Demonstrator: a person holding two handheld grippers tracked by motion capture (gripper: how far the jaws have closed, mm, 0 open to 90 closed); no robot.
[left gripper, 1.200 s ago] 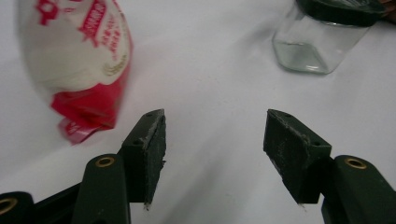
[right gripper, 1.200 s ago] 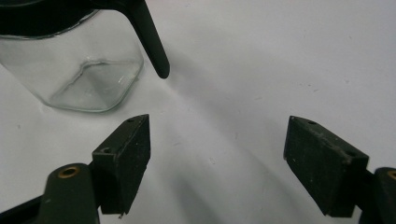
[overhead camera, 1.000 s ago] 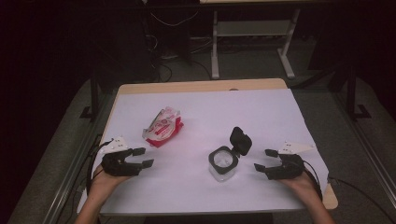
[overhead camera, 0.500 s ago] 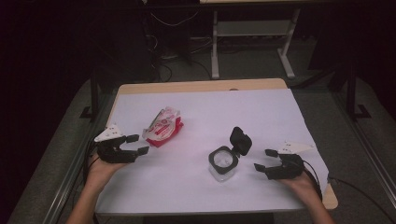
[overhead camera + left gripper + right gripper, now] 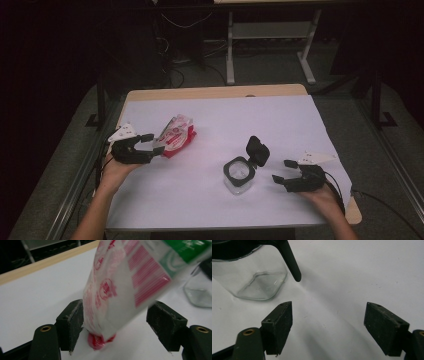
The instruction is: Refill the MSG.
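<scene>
A red-and-white plastic bag (image 5: 177, 135) lies on the left part of the white table cover (image 5: 225, 115). My left gripper (image 5: 154, 144) reaches it from the left, and its jaws have just been opening. In the left gripper view the bag (image 5: 120, 285) stands between the two pads (image 5: 71, 322), which do not squeeze it, so the left gripper (image 5: 115, 322) is open. A clear glass jar (image 5: 239, 172) with its black hinged lid (image 5: 257, 150) flipped up stands right of centre. My right gripper (image 5: 281, 170) rests open just right of the jar (image 5: 257, 277), its jaws (image 5: 328, 325) holding nothing.
The white cover reaches almost to the wooden table edge (image 5: 215, 91) at the back. A metal rail (image 5: 80, 185) runs along the table's left side. A cable (image 5: 385, 205) trails off at the right. Dark floor and a desk frame (image 5: 270, 35) lie beyond.
My left hand has moved away from the person and toward the bag, so its jaws now stand around the bag's end. The right hand, jar and bag have stayed put.
</scene>
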